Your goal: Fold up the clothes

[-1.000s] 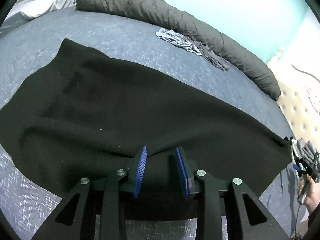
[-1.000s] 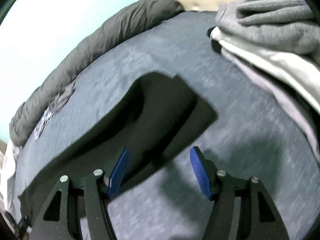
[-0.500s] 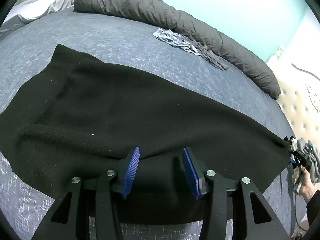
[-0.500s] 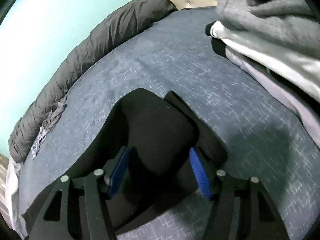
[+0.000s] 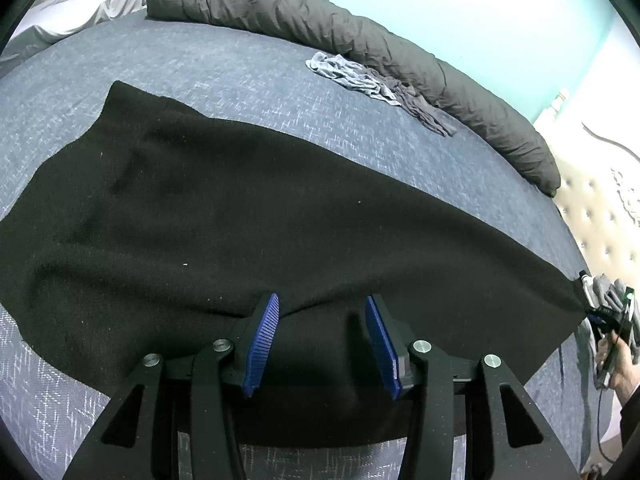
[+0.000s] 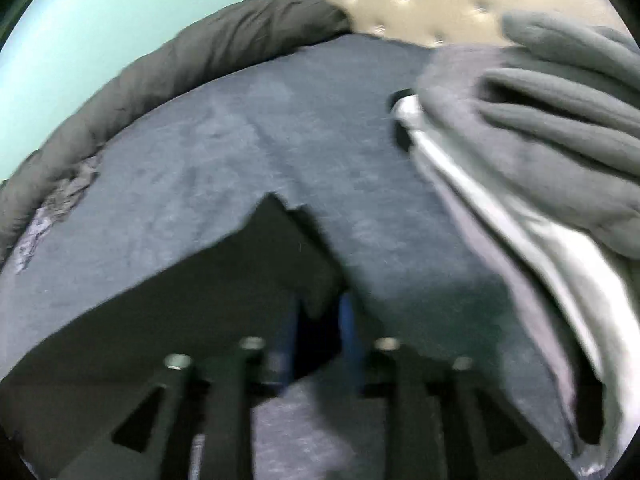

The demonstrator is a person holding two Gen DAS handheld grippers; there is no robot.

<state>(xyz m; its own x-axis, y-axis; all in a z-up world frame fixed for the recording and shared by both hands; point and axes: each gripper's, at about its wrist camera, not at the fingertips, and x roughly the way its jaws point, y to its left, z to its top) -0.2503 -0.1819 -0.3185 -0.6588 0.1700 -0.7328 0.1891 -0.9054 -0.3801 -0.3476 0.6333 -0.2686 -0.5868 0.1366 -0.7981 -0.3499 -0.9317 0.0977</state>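
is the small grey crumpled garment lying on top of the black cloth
No, the small grey garment lies on the blue bedspread beside the rolled dark duvet, apart from the black cloth.

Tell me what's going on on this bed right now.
A person with a handheld gripper in each hand is folding a black garment spread across the bed. The left gripper sits at the garment's near edge, open; its jaws have just been opening and the cloth lies loose between the pads. The right gripper, blurred, has just been closing and seems to pinch the garment's far corner. A pile of grey and white clothes waits beside it.
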